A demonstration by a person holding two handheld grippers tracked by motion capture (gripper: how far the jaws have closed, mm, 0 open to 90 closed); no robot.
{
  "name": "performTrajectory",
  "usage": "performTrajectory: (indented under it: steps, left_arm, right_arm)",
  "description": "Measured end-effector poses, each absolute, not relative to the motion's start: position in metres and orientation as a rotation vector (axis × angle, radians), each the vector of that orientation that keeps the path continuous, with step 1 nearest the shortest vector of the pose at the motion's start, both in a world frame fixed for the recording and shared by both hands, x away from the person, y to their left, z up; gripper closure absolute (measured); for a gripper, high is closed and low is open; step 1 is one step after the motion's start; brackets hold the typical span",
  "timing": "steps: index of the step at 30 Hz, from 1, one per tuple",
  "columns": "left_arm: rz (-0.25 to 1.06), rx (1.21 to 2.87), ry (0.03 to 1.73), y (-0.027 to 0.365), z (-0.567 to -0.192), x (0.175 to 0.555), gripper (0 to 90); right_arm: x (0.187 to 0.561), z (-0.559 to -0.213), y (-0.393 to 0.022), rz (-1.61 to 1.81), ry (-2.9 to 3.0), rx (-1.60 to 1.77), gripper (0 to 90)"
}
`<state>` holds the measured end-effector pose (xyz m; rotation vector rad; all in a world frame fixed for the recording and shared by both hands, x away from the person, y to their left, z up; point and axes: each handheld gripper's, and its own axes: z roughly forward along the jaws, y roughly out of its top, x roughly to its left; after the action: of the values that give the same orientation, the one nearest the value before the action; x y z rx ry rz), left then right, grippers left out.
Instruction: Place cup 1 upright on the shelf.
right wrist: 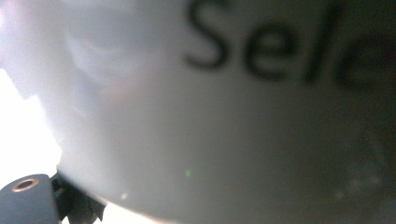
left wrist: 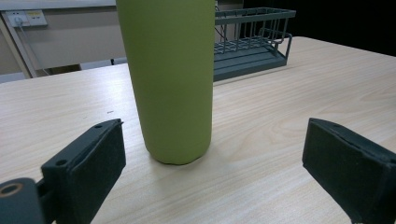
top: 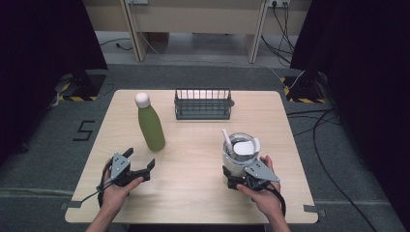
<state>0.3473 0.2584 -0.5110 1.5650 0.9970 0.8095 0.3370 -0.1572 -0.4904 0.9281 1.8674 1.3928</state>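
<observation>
High view: your right gripper (top: 240,175) clamps the white jug (top: 239,153), steadying it; left gripper (top: 143,163), jaws wide and empty, faces the green bottle (top: 150,123).

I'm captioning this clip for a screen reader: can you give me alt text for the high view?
A person's two hands hold grippers at the near edge of a pale wooden table: the right gripper is against a white lidded cup, the left gripper is open short of an upright green bottle. A dark wire rack stands at the far edge.
</observation>
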Motion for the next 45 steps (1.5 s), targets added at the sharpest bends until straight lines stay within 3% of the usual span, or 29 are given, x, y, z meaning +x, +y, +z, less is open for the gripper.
performTrajectory:
  steps: [18,45]
  left_arm:
    - [0.813,1.567,0.997,0.259,-0.512,0.347,5.3]
    - [0.820,1.555,1.003,0.261,-0.509,0.346,5.5]
  right_arm:
    - [0.337,-0.483,-0.155,1.400,1.860,0.936,10.1]
    - [0.361,-0.443,-0.160,1.442,1.757,0.952,10.1]
